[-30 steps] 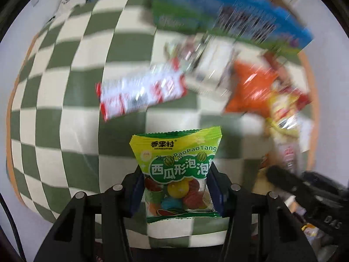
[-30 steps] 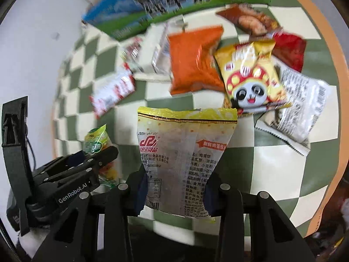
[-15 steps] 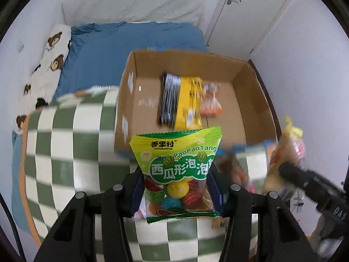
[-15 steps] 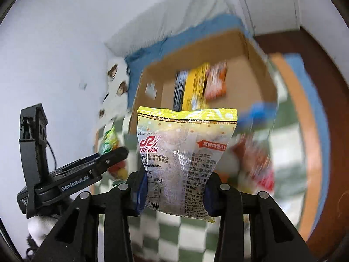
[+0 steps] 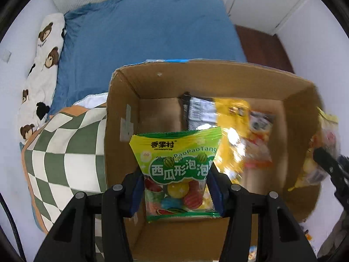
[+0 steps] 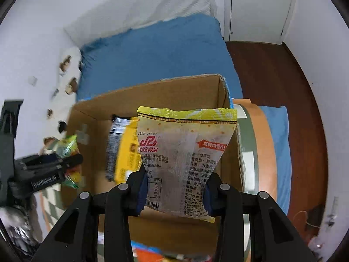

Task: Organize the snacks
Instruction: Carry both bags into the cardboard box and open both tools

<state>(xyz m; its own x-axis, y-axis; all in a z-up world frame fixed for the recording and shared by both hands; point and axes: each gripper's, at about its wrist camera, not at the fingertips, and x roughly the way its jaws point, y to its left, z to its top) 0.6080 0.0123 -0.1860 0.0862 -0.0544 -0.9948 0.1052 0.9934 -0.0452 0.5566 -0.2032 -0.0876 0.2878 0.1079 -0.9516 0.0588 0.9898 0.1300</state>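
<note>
Clearly both packets hang over the open cardboard box (image 5: 122, 118), so the risk now lies in the release. The left gripper (image 5: 176, 191) is clamped on the lower part of a green candy packet (image 5: 176, 163), its jaws closed in against the packet's sides. If the jaws part while the packet is this near the box's left wall, it could catch the rim or land on the checkered cloth (image 5: 65, 152) outside. The right gripper (image 6: 175, 191) is likewise closed tight on a pale yellow-edged biscuit packet (image 6: 185, 148), which hangs near the box's right wall (image 6: 222, 91); a drop from there could slide it over that edge toward the floor.

The candy packet is glossy, green and yellow, with round coloured sweets showing through its window. The biscuit packet is translucent and crinkled, printed with small text. Inside the box, toward its far side, already lie a black-and-silver packet (image 5: 196, 113) and a yellow packet (image 5: 233, 120), both blurred.
</note>
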